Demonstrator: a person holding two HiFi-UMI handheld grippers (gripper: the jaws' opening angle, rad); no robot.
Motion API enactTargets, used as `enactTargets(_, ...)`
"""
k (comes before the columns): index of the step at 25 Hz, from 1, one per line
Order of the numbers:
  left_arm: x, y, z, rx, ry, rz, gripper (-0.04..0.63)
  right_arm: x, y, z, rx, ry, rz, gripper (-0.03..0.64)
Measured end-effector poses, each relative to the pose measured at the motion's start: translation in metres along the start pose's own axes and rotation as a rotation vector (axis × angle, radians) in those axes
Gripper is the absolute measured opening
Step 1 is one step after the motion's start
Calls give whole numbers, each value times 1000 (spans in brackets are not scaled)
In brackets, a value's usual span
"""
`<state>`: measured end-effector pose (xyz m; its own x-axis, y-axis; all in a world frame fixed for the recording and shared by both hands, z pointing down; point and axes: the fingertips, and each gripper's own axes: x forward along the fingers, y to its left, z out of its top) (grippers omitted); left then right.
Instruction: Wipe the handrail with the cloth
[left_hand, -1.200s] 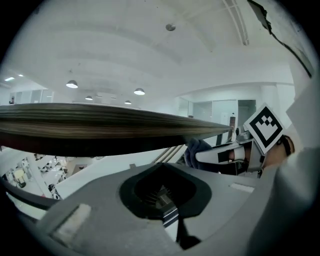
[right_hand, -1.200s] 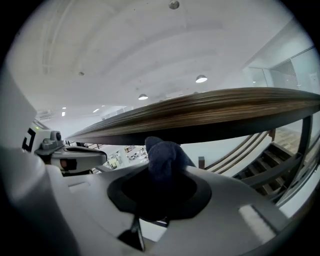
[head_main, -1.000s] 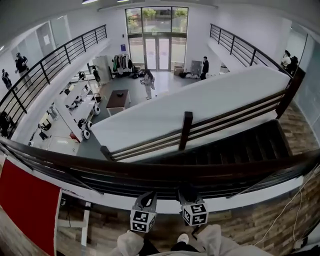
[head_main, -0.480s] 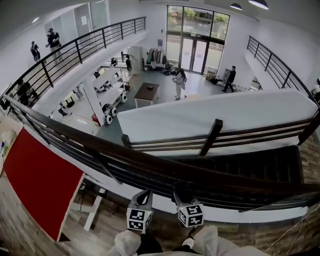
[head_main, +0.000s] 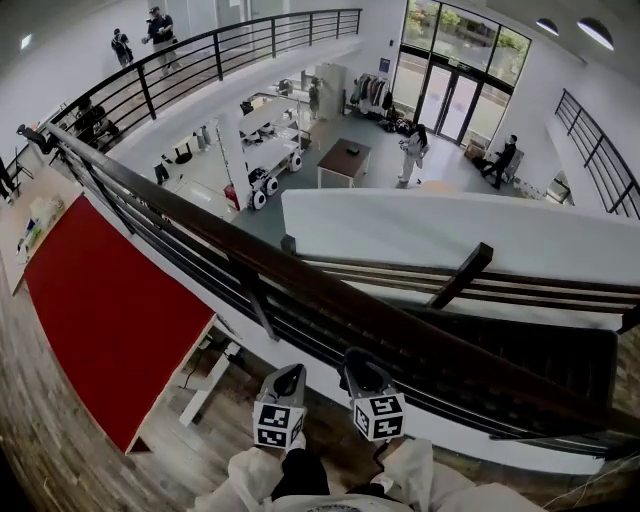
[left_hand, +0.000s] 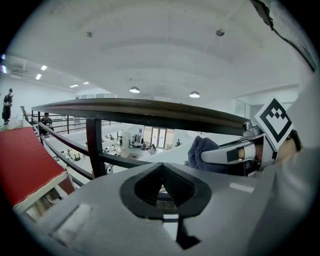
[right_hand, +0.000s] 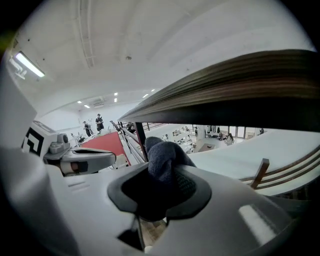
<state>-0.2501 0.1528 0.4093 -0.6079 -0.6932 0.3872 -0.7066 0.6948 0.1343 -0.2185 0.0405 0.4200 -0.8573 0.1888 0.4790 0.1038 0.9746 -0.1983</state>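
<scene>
The dark wooden handrail (head_main: 330, 300) runs on a slant from upper left to lower right in the head view, on black metal bars. Both grippers sit low, on my side of it. My right gripper (head_main: 357, 362) is shut on a dark blue cloth (right_hand: 164, 156), which bunches out of its jaws just under the handrail (right_hand: 240, 80). My left gripper (head_main: 285, 380) hangs beside it with its jaws shut and nothing in them (left_hand: 161, 172). In the left gripper view the handrail (left_hand: 145, 107) crosses overhead, and the cloth (left_hand: 202, 152) shows at the right.
A red panel (head_main: 110, 300) lies to my left on this side of the railing, with white legs (head_main: 205, 385) below its edge. Beyond the rail a stairwell (head_main: 520, 350) drops to a hall with tables and people. Wooden flooring (head_main: 60, 450) is underfoot.
The head view has swung left, so the handrail now slants and the red panel fills more of the left. Both grippers stay low together near the rail.
</scene>
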Motion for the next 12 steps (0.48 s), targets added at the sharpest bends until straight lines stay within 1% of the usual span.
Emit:
enactTargets(6,-16,61,-16,-24,22,58,-2,49,44,-2,-16,42,45,91)
enactTargets(12,-20,106,-39,-44,50,70,-2,89,66,-10,-25,82,44,91)
